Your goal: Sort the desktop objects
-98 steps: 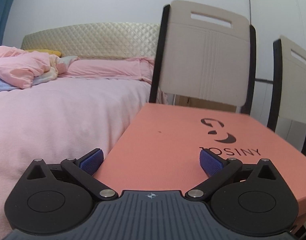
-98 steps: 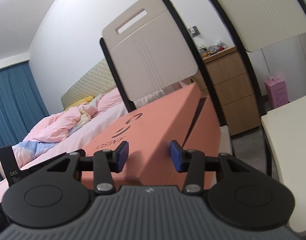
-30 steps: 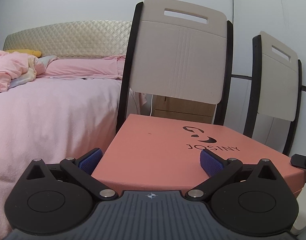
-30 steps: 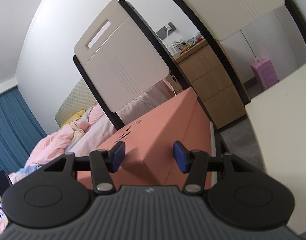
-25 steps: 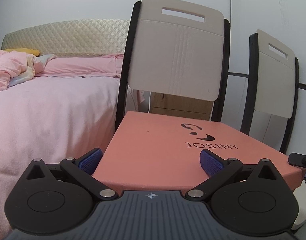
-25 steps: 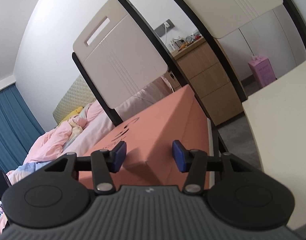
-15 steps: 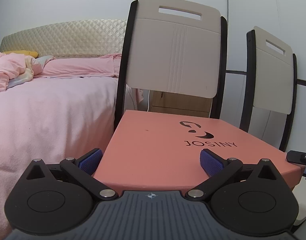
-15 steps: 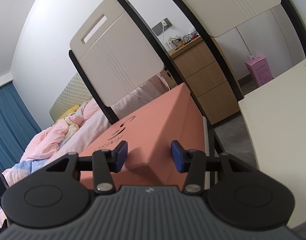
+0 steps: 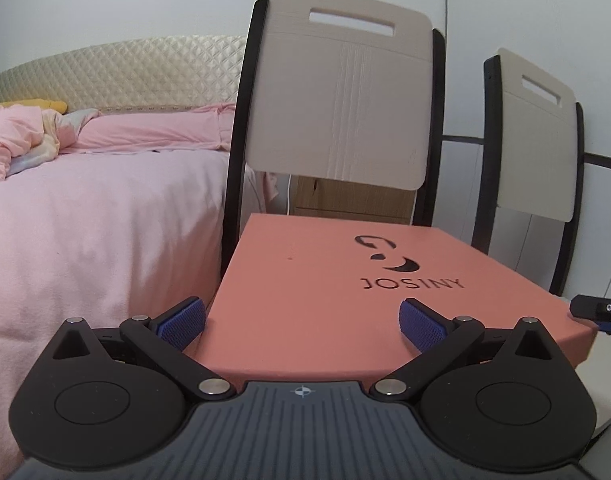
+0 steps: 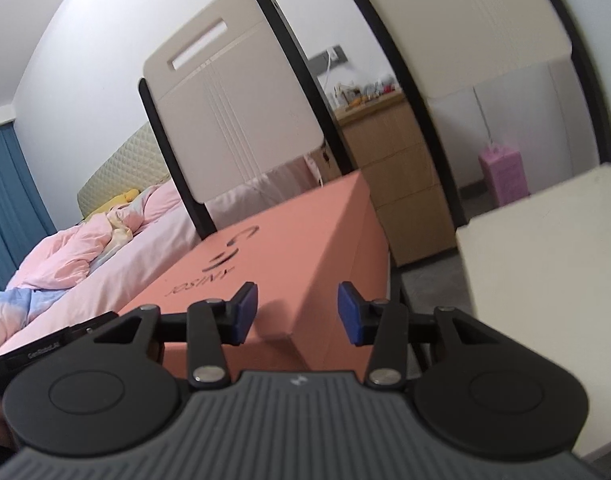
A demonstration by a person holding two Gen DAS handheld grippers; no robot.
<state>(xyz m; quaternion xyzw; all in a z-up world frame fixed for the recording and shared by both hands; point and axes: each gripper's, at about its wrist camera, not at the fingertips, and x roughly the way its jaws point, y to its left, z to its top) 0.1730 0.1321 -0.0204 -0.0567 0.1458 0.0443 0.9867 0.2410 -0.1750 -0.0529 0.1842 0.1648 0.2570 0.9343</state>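
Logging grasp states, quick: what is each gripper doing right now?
Left gripper: spread wide around the salmon box; whether it grips cannot be told.
Right gripper: closed on the salmon box's near corner.

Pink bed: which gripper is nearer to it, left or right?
Left. The left gripper is at the orange box corner next to the pink bed; the right gripper is at the opposite corner, with the box between it and the bed.

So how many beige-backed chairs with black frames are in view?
2: one beige-backed chair directly behind the salmon cardboard box, a second chair to its right. Others may be out of frame.
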